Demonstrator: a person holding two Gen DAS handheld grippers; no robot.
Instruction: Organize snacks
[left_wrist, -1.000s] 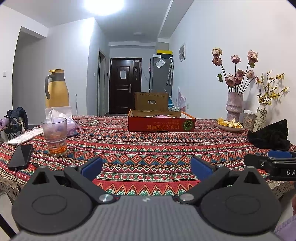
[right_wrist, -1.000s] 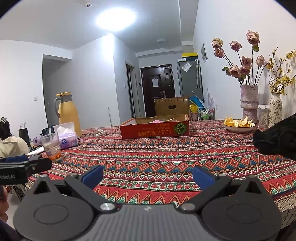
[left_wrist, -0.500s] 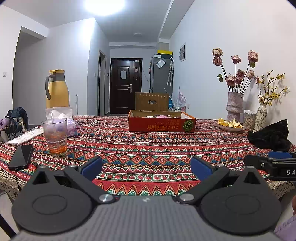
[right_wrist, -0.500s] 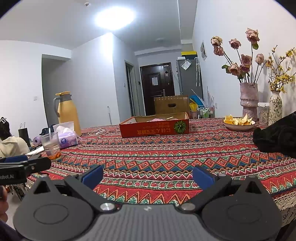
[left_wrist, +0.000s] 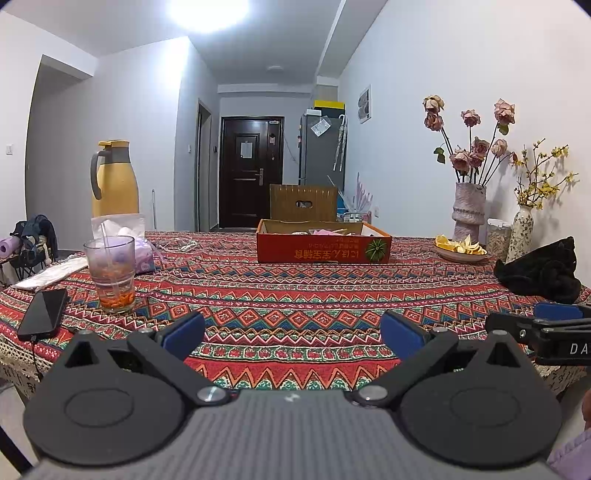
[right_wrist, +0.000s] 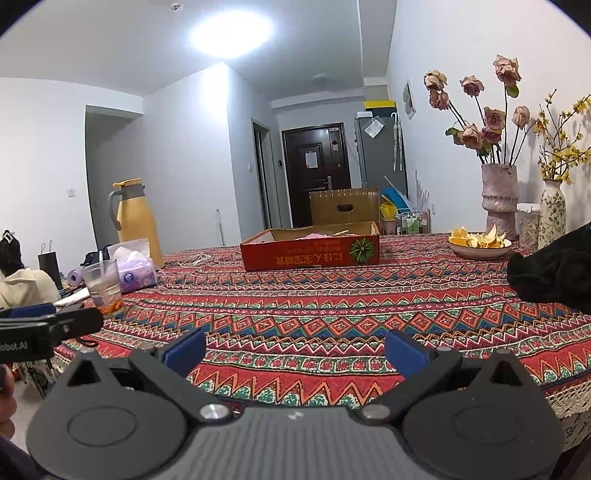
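Observation:
A shallow red cardboard box (left_wrist: 324, 248) with pink and pale packets inside stands at the far middle of the patterned table; it also shows in the right wrist view (right_wrist: 309, 251). My left gripper (left_wrist: 291, 330) is open and empty above the near table edge. My right gripper (right_wrist: 295, 350) is open and empty too, beside it on the right. Each gripper's tip shows at the edge of the other's view. Both are far from the box.
A glass with a straw (left_wrist: 110, 274), a tissue pack (left_wrist: 123, 240), a yellow jug (left_wrist: 114, 179) and a phone (left_wrist: 42, 313) stand on the left. A bowl of orange peels (left_wrist: 460, 249), two flower vases (left_wrist: 468, 212) and a black cloth (left_wrist: 541, 271) are on the right.
The right gripper has drifted slightly, shifting its view a little; the left gripper has not moved. Both stay open.

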